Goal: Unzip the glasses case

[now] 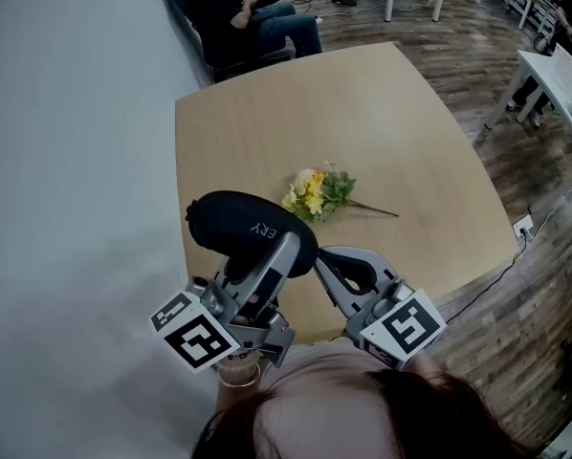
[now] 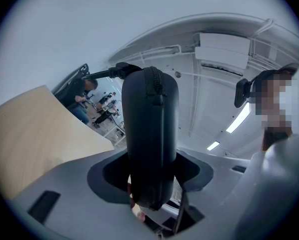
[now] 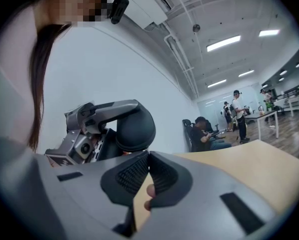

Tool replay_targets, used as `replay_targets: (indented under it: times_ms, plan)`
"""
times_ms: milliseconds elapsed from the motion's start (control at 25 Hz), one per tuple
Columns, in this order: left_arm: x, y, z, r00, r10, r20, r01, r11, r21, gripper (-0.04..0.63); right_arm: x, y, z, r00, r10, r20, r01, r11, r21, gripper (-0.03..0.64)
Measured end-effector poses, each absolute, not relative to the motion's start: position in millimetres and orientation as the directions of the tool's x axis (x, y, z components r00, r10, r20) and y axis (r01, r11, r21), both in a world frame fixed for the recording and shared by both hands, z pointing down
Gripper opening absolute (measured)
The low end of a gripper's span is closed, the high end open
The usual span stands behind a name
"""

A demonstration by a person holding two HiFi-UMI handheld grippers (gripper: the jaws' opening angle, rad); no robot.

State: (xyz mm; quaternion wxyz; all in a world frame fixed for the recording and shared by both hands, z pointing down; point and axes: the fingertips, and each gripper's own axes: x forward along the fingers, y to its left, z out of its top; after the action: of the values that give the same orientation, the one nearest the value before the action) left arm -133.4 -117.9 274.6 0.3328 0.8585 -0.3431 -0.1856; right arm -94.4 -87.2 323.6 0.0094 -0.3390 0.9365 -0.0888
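**Case gripped and lifted, zip not yet started**

Nearest the lens is the person's dark hair, and just beyond it are the two marker cubes on the tools. The left claw stands wide and clamps the black glasses case by one end. The case is held off the surface, over its near left part, with the rest of it jutting out to the far left. This grip looks meant to steady the case in the air. In the left gripper view the zip runs along the edge facing that camera, exposed and within reach.

The right claw is pressed together at its tips, and nothing shows between them. It sits just right of the case's gripped end and points at it, probably so it can go for the zip pull. I cannot make out the pull itself in any view. The zip looks fully closed, so the opening seems not to have begun.

A small bunch of yellow flowers lies on the surface farther off, well clear of the work. Seated people are far away beyond the surface's far edge.
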Motion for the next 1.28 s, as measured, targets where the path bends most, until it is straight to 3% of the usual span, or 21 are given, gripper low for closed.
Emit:
replay_targets:
  times_ms: [520,1280]
  plan:
    - [-124.8,-114.5,276.6,0.725,-0.686,-0.061,-0.475,-0.563,0.677,0.244,-86.6,-88.4,332.5,-0.746,-0.661,0.082,-0.665,0.732,-0.149,0.015]
    - [-113.1,-105.0,288.3,0.768,-0.639,0.035,-0.523,-0.595,0.61,0.244,-83.3,-88.1,341.7,-0.718,-0.685,0.127,-0.682,0.728,0.072,0.015]
